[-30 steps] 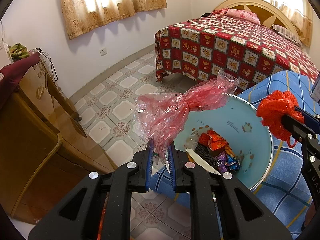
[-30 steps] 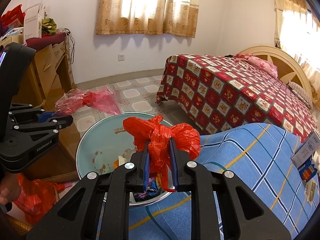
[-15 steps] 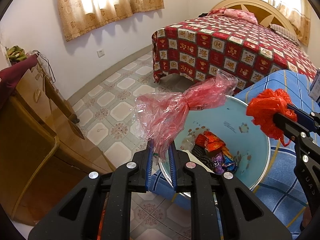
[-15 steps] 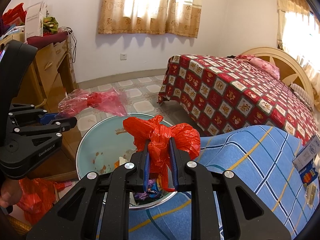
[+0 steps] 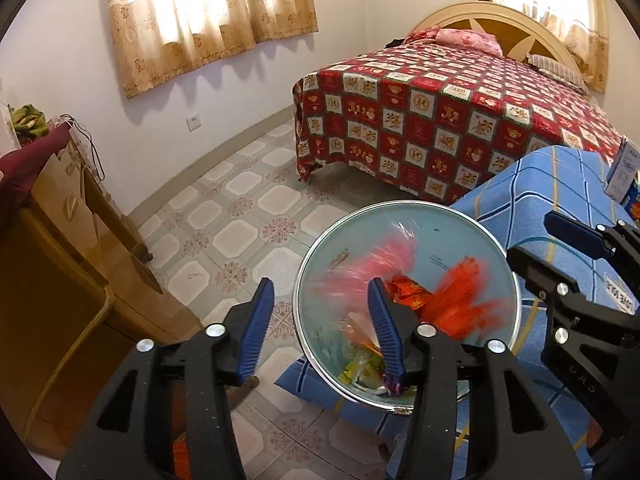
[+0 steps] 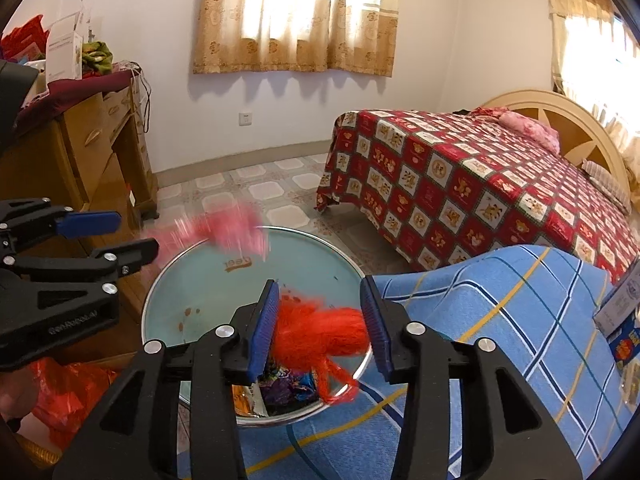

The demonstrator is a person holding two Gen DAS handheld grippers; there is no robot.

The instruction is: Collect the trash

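Trash bags, 2 of them, show up as blurs over the basin [image 5: 508, 276]: pink bag [image 5: 372, 264] and red bag [image 6: 320, 332]. Left gripper [image 5: 322, 326] and right gripper [image 6: 320, 330] are both spread wide, pinching nothing. Wrappers [image 6: 288, 392] sit in the basin on the blue-cloth surface [image 6: 500, 320].

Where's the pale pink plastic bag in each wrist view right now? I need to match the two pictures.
Left wrist: pink bag, a blur over the basin, above the right-hand finger.
Right wrist: pink bag, a blur at the basin's far-left rim.
Shared landmark: the round light-blue basin.
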